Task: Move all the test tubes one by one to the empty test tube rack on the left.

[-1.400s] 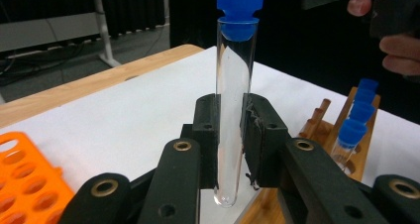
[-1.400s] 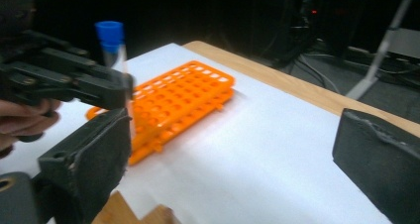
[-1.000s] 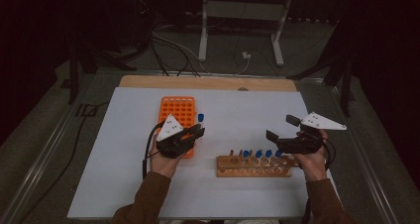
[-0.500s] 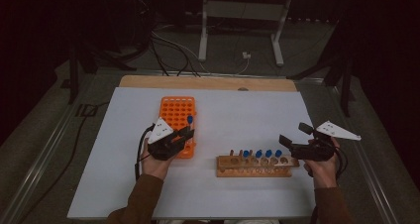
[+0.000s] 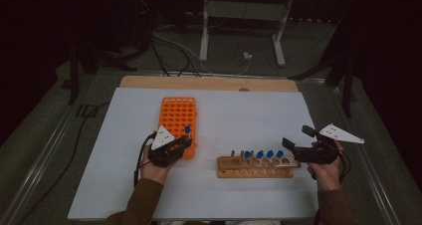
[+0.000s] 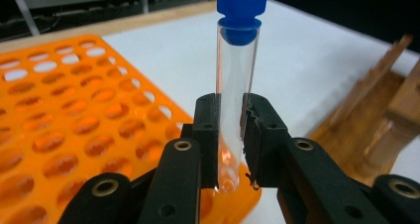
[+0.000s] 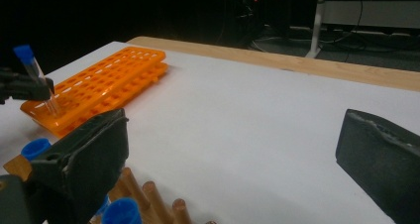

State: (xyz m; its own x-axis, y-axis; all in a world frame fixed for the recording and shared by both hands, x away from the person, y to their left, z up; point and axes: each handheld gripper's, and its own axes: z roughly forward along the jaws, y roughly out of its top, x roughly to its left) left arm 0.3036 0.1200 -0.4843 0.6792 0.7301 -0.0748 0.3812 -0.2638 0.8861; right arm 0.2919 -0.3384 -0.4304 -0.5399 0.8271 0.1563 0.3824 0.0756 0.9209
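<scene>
A clear test tube with a blue cap (image 6: 235,85) stands upright between the pads of my left gripper (image 6: 231,130), which is shut on its lower part. In the high view that tube (image 5: 187,131) and the left gripper (image 5: 186,141) hover at the near right corner of the orange rack (image 5: 176,118). The tube's bottom sits just above the rack's holes (image 6: 74,115). My right gripper (image 5: 297,137) is open and holds nothing, by the right end of the wooden rack (image 5: 256,168). Its jaws stand wide apart (image 7: 233,149).
The wooden rack carries several blue-capped tubes (image 5: 259,154) and bare pegs (image 7: 148,192). The white table sheet (image 5: 239,115) ends at a wooden strip (image 5: 209,83) along the far edge. Cables and stand legs lie on the dark floor beyond.
My left hand has come down and toward the person with the tube, to the orange rack's near right corner. My right hand has drifted to the right, off the wooden rack.
</scene>
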